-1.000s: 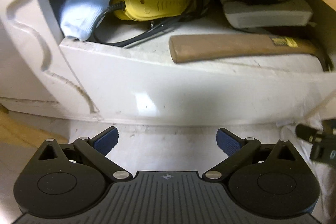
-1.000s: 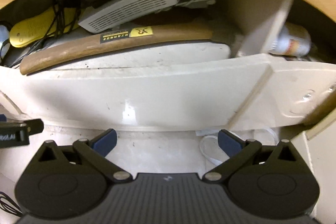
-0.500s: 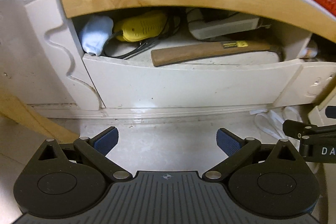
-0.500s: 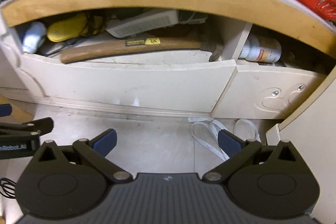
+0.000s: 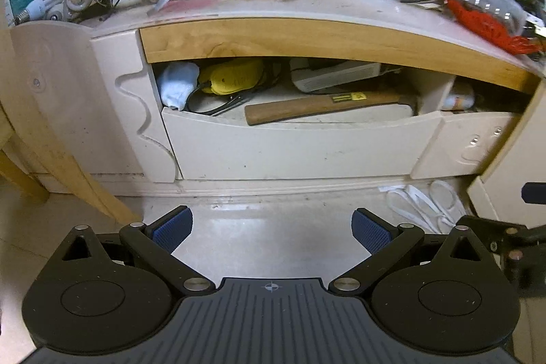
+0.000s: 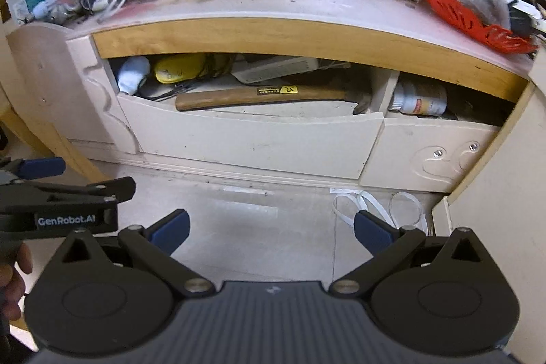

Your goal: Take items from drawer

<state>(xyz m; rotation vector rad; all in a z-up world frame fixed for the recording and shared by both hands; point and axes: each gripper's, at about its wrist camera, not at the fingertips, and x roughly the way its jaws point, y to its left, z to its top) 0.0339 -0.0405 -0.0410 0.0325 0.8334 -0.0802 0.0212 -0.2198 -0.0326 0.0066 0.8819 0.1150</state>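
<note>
The white drawer (image 5: pixel 293 149) (image 6: pixel 252 145) stands open under the tabletop. In it lie a wooden-handled hammer (image 5: pixel 320 106) (image 6: pixel 259 95), a yellow device (image 5: pixel 235 79) (image 6: pixel 177 68) with black cords, a pale blue sock (image 5: pixel 177 84) (image 6: pixel 131 74) at the left and a white box (image 5: pixel 334 75) (image 6: pixel 276 70) at the back. My left gripper (image 5: pixel 271 229) and right gripper (image 6: pixel 271 229) are both open and empty, held back from the drawer above the floor.
A white bottle (image 6: pixel 419 99) lies in the compartment to the right. The tabletop (image 6: pixel 273 2) above is crowded with jars, cables and bags. A wooden leg (image 5: pixel 58 166) slants at the left. White straps (image 6: pixel 368 203) lie on the floor.
Both grippers have pulled back and up from the drawer; the whole cabinet front and cluttered tabletop now show. Both stay open and empty.
</note>
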